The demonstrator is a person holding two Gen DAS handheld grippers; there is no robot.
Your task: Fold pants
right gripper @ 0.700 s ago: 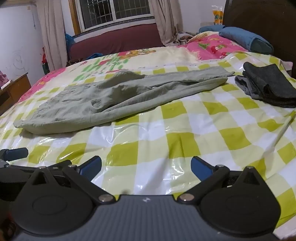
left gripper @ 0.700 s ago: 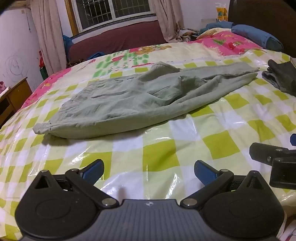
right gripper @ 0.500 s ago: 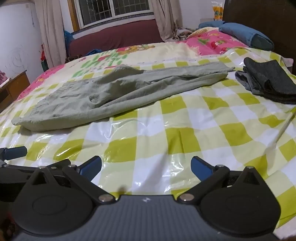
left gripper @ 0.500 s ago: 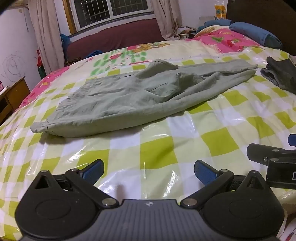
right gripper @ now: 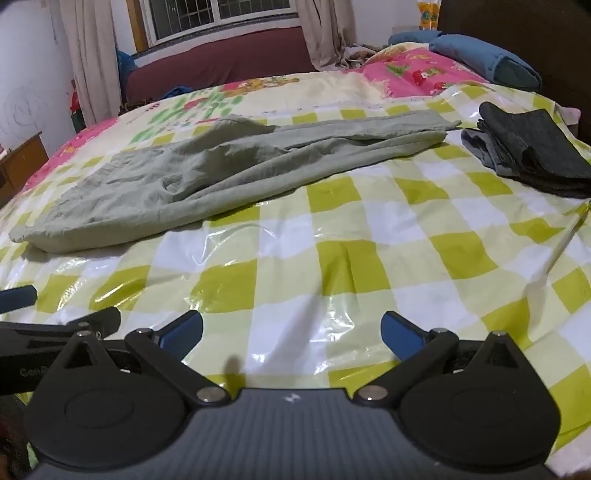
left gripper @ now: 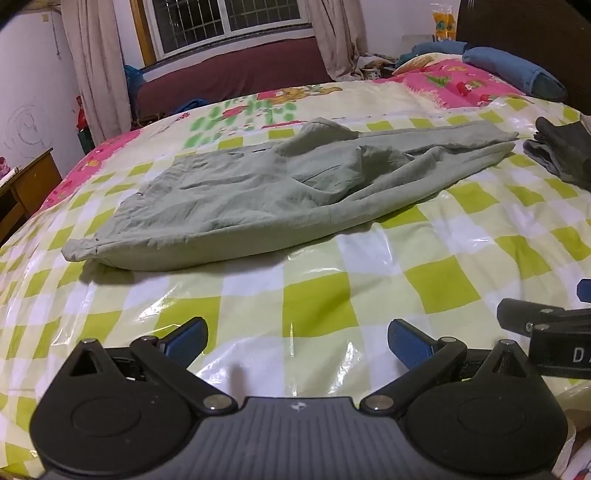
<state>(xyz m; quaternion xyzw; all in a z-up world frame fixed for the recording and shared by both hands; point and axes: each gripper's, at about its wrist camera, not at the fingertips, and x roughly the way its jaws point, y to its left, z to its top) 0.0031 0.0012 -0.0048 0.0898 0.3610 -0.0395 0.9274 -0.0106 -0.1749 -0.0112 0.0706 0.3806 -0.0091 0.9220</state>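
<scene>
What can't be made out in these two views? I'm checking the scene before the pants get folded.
- Green pants: the underside and how the layers lie are hidden by its own cloth, in both views.
- Dark folded clothes: cut off by the right edge in the left wrist view.
- Right gripper: only a part shows at that same edge.
- Yellow packet by the headboard: too small to read.

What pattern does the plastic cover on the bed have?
The plastic cover has yellow-green and white checks, clearest in the right wrist view.
</scene>
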